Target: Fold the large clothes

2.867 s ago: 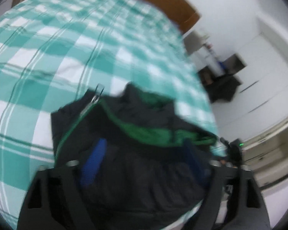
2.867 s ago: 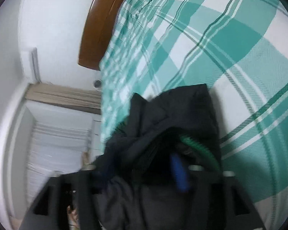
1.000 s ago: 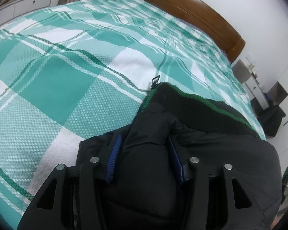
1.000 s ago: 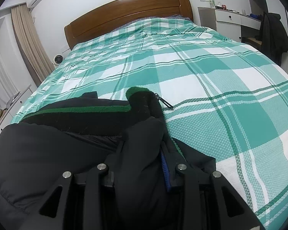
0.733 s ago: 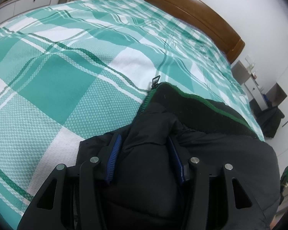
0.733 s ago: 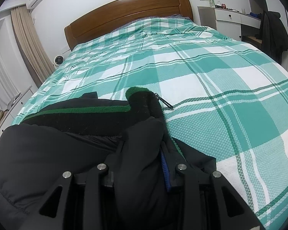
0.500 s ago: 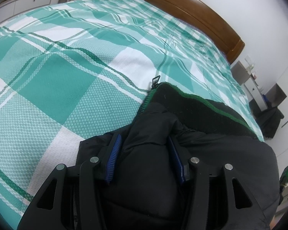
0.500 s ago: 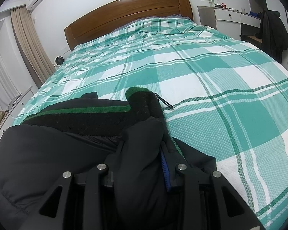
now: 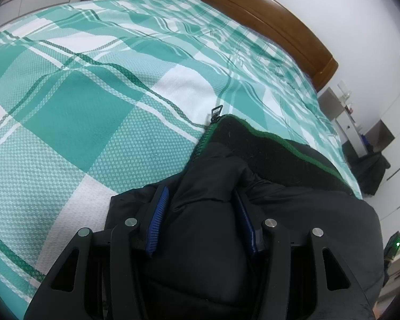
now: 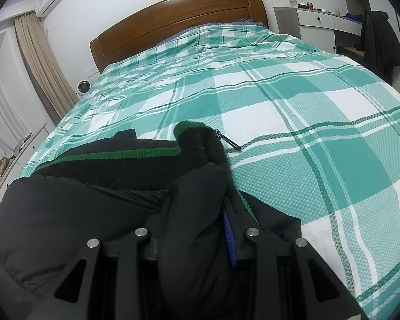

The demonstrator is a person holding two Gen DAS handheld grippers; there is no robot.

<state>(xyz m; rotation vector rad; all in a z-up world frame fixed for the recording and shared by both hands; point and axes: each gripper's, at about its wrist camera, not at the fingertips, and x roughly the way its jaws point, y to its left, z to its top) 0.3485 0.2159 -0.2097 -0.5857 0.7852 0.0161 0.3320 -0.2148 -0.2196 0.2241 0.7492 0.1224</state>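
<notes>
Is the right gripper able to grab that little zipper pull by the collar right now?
Probably not yet. The right gripper is shut on a bunch of the black jacket, so its jaws are full. The zipper pull lies bare on the checked bedspread just ahead, nothing covering it.

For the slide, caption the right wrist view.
Right gripper pinches a black jacket on a green plaid bed.

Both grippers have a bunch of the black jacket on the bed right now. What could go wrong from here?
1. The left gripper and right gripper each pinch only a puffy bunch of the black jacket; slippery fabric may slide out.
2. The loose zipper pull lies on the checked bedspread and might snag its weave.
3. The jacket looks bunched, so folding could trap creases.
</notes>
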